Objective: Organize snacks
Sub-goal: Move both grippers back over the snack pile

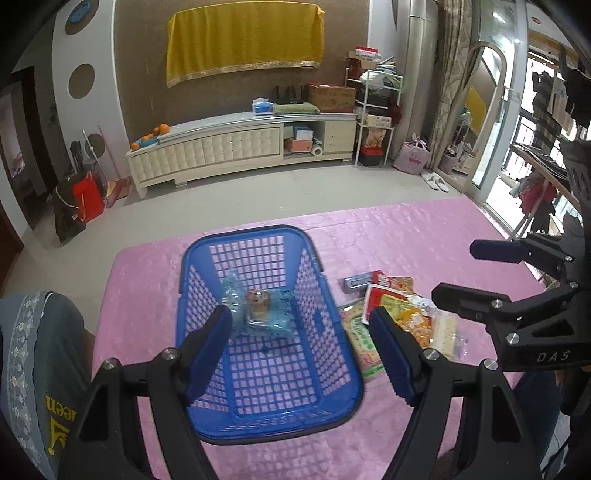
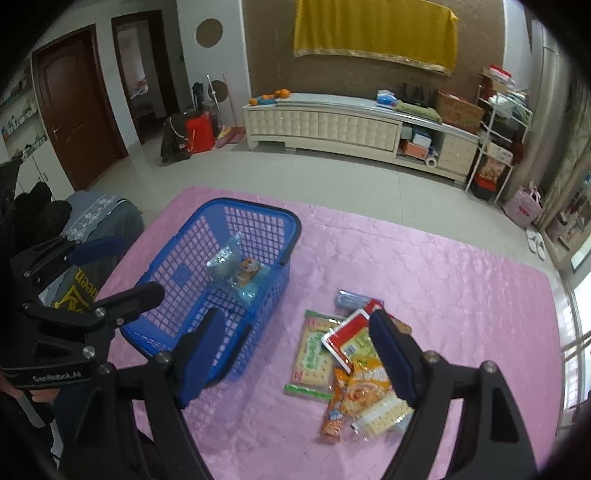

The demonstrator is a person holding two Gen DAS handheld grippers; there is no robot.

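- Pink quilted cloth (image 2: 424, 266) covers the work surface, with pale floor tiles and a long cream cabinet (image 2: 332, 127) behind it under a yellow drape (image 2: 373, 31).
- From its own camera, the left gripper (image 1: 299, 347) hangs over the blue basket (image 1: 201, 266) with its jaws spread wide and nothing between the blue pads.
- The right gripper (image 2: 299, 354) is likewise spread wide and empty, poised over the cloth between the basket and the loose snacks.
- Inside the basket, near its far end, lies one clear blue-tinted snack packet (image 1: 258, 306) with a brownish item inside; the rest of the basket floor is bare mesh.
- Just beside the basket, on the right gripper's side, a heap of snacks sits on the cloth: a green cracker pack (image 2: 314, 358), a red-and-white packet (image 2: 345, 338) overlapping it, an orange packet (image 2: 365, 387), a slim orange stick pack (image 2: 334, 410) and a clear cracker sleeve (image 2: 382, 419).
- A small grey-blue pack (image 2: 351, 298) lies at the far edge of that heap.
- The right gripper's right finger (image 2: 391, 354) covers part of the heap in its own view.
- A chair back with a grey garment (image 1: 44, 369) stands by the cloth's left edge, next to the left gripper.
- Oranges (image 2: 275, 95) rest on the cabinet top; a red bag (image 2: 199, 134) stands on the floor to the cabinet's left.
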